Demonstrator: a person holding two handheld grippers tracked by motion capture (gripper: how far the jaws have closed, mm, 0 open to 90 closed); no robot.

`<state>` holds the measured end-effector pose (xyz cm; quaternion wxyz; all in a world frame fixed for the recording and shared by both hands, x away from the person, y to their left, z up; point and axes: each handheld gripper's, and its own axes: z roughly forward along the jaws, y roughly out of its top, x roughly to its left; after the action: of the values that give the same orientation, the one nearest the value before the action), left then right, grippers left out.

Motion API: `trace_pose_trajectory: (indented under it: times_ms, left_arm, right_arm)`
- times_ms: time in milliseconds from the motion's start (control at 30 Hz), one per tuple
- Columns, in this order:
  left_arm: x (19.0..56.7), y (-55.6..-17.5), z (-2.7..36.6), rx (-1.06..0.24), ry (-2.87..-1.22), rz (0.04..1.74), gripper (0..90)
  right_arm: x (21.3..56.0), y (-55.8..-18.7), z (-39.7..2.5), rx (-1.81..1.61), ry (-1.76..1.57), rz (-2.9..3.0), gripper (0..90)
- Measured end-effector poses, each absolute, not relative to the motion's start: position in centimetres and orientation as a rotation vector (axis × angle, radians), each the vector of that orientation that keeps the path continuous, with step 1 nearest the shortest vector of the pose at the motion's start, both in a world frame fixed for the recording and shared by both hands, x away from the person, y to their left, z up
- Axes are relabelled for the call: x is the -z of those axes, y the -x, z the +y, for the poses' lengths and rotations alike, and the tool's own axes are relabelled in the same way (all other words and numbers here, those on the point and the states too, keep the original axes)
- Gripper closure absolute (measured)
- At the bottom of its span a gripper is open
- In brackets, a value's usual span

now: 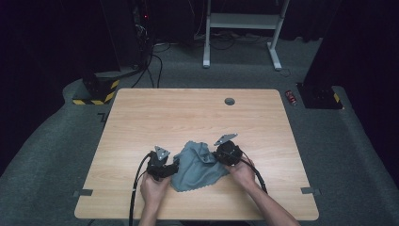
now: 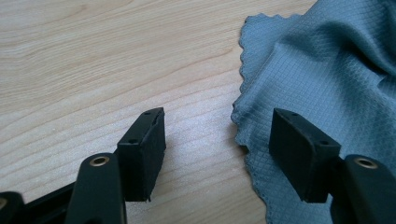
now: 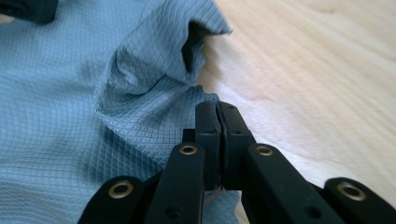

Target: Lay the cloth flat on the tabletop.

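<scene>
On the left, the left gripper (image 1: 162,165) rests low on the table (image 1: 141,117), at the left edge of the grey cloth (image 1: 197,165). Its fingers (image 2: 142,151) stand wide apart: one is over bare wood and the other over the cloth's scalloped hem, so the edge lies between them. I judge that it is placed this way in order to close on that edge next; it holds nothing yet.

The cloth (image 2: 327,70) lies in the near middle of the table, between the two hands, crumpled and not flat. It is a thin grey-blue fabric with a fine diamond pattern, a wavy stitched border and some soft folds.

On the right, the right gripper (image 1: 227,153) is at the cloth's right side. In the right gripper view its fingers (image 3: 208,133) are pressed together on a pinch of the cloth (image 3: 60,93), and the fabric rises into a raised fold just behind them. This grip probably keeps that side fixed, so that the other side can be pulled and the cloth spread out or folded.
</scene>
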<state>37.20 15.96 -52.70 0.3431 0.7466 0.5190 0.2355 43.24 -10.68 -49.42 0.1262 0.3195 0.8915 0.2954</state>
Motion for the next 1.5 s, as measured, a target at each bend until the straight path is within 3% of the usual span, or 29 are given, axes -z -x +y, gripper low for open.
trace_pose_trajectory:
  times_ms: [533,633,733,900,1067,1200,1500]
  left_arm:
    - [52.7,-37.2,15.9,-0.610,-1.949,1.340,34.7]
    - [52.7,-37.2,15.9,-0.610,-1.948,1.341,34.6]
    - [52.7,-37.2,15.9,-0.609,-1.948,1.341,34.6]
    - [52.7,-37.2,15.9,-0.609,-1.948,1.341,34.6]
    - [52.7,-37.2,15.9,-0.608,-1.949,1.341,34.6]
    - [52.7,-37.2,15.9,-0.607,-1.949,1.342,34.6]
    - [52.7,-37.2,15.9,-0.607,-1.949,1.341,34.6]
  right_arm:
    - [49.7,-43.0,-13.7,-0.818,-1.036,2.538,86.8]
    - [49.7,-43.1,-13.6,-0.824,-1.041,2.531,81.7]
    - [49.2,-43.0,-13.2,-0.878,-1.043,2.524,69.0]
    - [49.6,-43.4,-12.8,-0.878,-1.057,2.546,66.1]
    - [50.4,-43.7,-12.4,-0.847,-1.065,2.592,73.6]
    - [50.3,-43.6,-12.5,-0.829,-1.066,2.591,88.7]
    - [49.8,-43.2,-13.8,-0.784,-1.061,2.536,89.8]
